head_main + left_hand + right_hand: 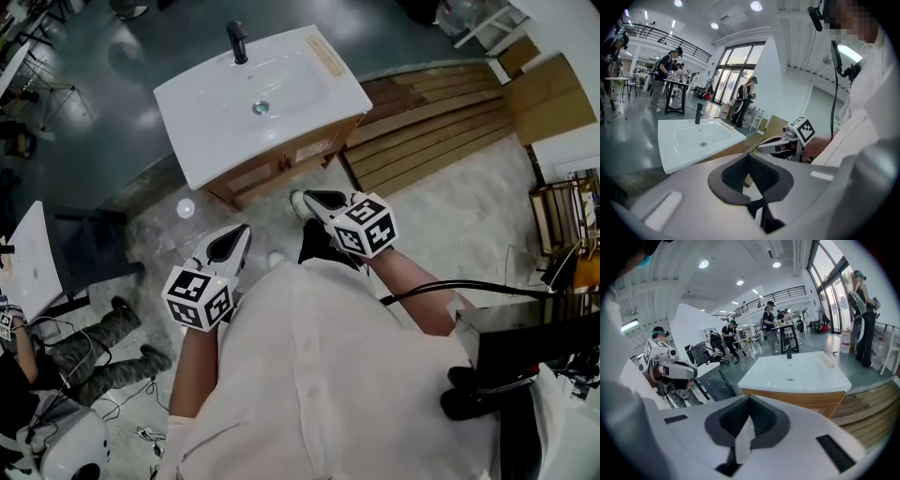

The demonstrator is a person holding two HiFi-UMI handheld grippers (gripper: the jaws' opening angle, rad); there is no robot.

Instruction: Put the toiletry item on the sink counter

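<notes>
The white sink counter [206,122] with a black faucet [237,40] stands on a wooden cabinet ahead of me. A long tan toiletry item [326,54] lies on the counter's right rim, also visible in the left gripper view [725,124] and the right gripper view [827,361]. Both grippers hover in front of the cabinet, well short of the counter. My left gripper [244,230] is shut and I see nothing in it. My right gripper [300,201] is shut too, with only a pale sliver of floor showing through the slot below its pads [759,420].
A slatted wooden platform [441,122] lies right of the cabinet. A dark stand with a white board [56,258] and a crouching person [103,347] are at the left. Black equipment [525,347] sits at my right. Several people stand at tables far behind the sink.
</notes>
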